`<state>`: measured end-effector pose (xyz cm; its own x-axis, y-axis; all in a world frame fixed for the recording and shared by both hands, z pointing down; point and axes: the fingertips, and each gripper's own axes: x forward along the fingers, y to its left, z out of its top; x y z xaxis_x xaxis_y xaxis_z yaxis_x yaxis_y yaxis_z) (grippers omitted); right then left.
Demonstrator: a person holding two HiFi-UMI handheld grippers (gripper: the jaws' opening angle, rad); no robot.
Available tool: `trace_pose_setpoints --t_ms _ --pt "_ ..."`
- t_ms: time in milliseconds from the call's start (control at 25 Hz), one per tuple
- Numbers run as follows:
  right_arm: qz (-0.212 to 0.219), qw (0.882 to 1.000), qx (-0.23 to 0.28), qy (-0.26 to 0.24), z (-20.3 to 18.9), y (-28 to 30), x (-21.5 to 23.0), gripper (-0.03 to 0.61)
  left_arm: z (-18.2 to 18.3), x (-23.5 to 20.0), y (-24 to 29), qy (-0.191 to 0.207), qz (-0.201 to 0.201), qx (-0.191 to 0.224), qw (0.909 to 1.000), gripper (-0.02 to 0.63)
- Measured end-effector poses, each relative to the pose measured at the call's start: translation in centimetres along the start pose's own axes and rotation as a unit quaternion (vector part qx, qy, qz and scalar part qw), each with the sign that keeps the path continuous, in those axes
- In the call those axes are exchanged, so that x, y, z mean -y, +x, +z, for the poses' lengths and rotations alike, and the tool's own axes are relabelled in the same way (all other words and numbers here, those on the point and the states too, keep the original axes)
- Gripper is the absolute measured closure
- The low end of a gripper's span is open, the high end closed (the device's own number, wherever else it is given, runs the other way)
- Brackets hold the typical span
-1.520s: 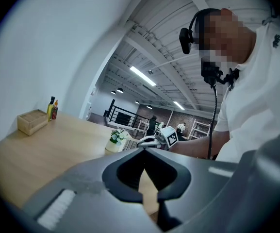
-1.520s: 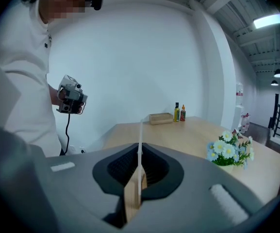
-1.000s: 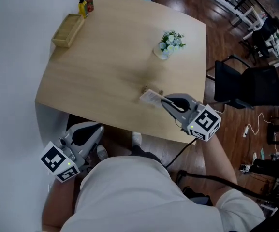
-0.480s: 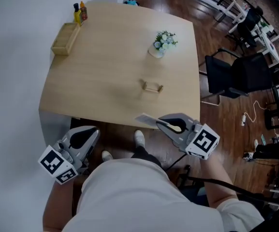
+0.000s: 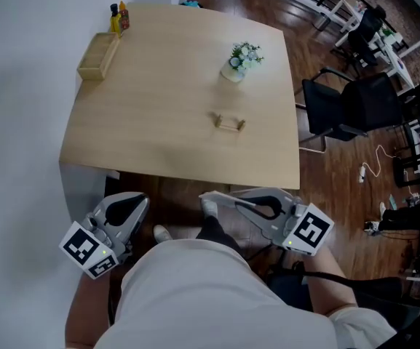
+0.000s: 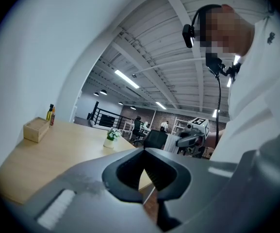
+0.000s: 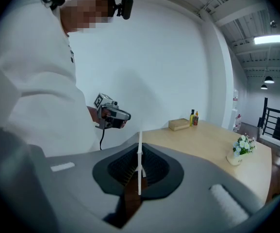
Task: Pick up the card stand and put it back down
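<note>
1. Tabletop (image 5: 122, 144) well ahead of right gripper (image 5: 233, 202); thin white card (image 7: 140, 154) pinched edge-on between its jaws, carried clear of the near edge.
2. Wooden base (image 5: 229, 123) far ahead on table, probably where card goes down.
3. Left gripper (image 6: 144, 171) closed on nothing, low alongside, idle.

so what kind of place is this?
Probably an open-plan office or lab in an industrial loft: a wooden table with a black office chair beside it, and strip lights on an exposed-beam ceiling.

The white card (image 7: 140, 149) in the right claw (image 7: 139, 176) shows edge-on (face unreadable).
</note>
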<state>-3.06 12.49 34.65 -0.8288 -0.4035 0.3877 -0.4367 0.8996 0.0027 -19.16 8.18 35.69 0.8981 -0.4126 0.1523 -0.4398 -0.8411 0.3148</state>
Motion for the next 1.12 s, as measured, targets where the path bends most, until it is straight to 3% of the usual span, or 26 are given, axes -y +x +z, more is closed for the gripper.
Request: trace_pose_setpoints --t_ms 240,640,1120 --pt "-0.005 1.0 0.006 0.002 0.6 0.1 -0.7 0.558 -0.2 0.4 -0.9 -0.016 -0.013 0.012 0.9997 0.614" --pt "-0.004 1.0 0.009 -0.004 0.8 -0.4 1.3 0.558 0.0 0.3 -0.5 -0.015 0.0 0.012 0.9998 0.614" --pt "-0.002 1.0 -0.002 -0.004 -0.9 -2.4 11.5 0.558 1.0 -0.3 4.2 -0.023 0.023 0.01 0.9994 0.614"
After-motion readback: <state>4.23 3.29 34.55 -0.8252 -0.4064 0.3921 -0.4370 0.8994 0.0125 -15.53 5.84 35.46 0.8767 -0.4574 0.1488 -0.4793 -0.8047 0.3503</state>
